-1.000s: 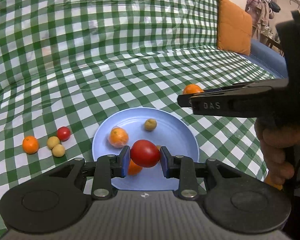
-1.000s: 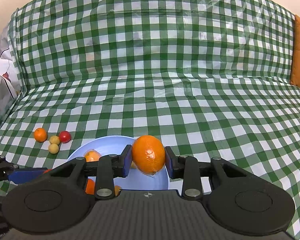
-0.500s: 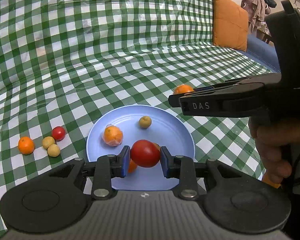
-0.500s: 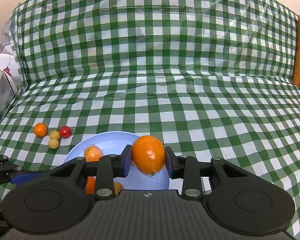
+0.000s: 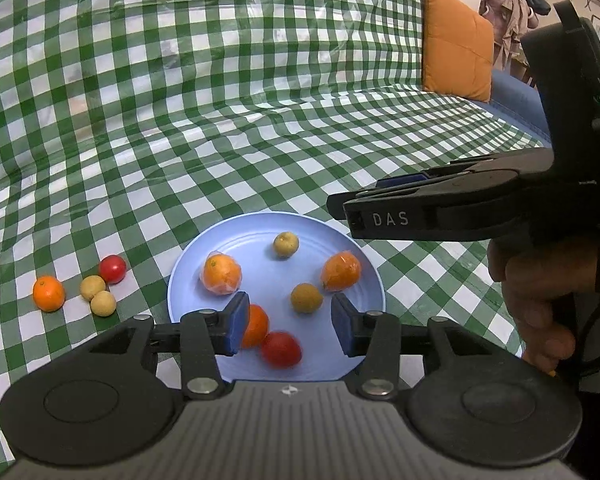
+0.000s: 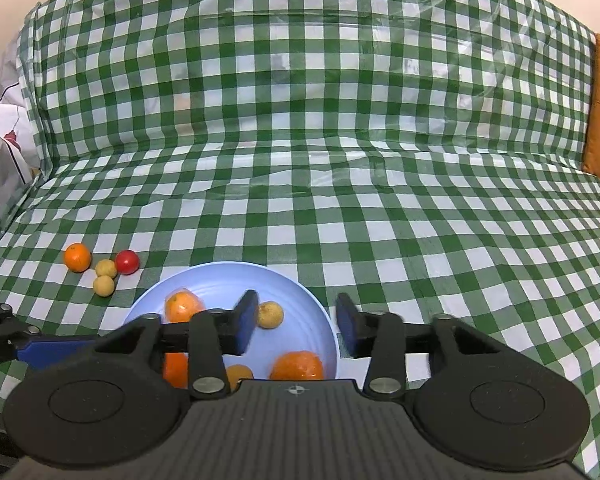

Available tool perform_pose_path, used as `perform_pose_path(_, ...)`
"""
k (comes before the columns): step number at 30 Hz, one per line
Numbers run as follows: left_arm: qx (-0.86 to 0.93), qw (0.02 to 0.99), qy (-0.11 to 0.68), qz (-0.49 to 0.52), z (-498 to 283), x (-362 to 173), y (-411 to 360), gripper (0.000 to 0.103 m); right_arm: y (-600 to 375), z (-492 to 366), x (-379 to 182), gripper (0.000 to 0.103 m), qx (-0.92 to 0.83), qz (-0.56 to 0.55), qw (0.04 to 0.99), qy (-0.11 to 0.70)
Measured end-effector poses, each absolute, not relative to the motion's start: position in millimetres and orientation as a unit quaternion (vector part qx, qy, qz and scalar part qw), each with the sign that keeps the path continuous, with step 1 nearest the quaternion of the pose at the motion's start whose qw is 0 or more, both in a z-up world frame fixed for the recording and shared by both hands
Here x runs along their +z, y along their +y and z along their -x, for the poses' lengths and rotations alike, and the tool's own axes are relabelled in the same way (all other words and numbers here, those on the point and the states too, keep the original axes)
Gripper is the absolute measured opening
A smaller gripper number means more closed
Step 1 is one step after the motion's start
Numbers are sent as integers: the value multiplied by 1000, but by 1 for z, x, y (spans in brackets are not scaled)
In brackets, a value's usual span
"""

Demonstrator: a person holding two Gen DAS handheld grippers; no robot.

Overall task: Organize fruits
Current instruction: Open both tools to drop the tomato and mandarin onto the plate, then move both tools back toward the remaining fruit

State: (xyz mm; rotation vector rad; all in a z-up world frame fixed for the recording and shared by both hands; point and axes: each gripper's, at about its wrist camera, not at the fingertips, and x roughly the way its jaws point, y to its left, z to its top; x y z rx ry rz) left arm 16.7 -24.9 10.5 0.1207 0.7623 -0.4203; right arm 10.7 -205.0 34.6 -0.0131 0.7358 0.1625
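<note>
1 orange (image 6: pixel 176 370) half-hidden behind right claw (image 6: pixel 296 326).

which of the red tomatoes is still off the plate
The tomato on the cloth, left of the blue plate, touching a small yellow fruit. The other tomato already lies on the plate, near its front edge.

Four oranges (image 5: pixel 221 273), four small yellow fruits (image 5: pixel 286 244), two tomatoes (image 5: pixel 281 349), and one blue plate (image 5: pixel 260 224).

Glossy plastic checked cover (image 5: pixel 228 128); smooth matt blue plate (image 5: pixel 260 236).
</note>
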Motion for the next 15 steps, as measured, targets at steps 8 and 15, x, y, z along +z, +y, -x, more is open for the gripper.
perform_pose_path(8,-195,907,362,-87,-15,11,-25,24,-203,-11,35,52,66,10,933,354)
perform_pose_path(15,-106,925,366,-19,-32,44,69,19,-197,-7,45,26,60,-21,945,320)
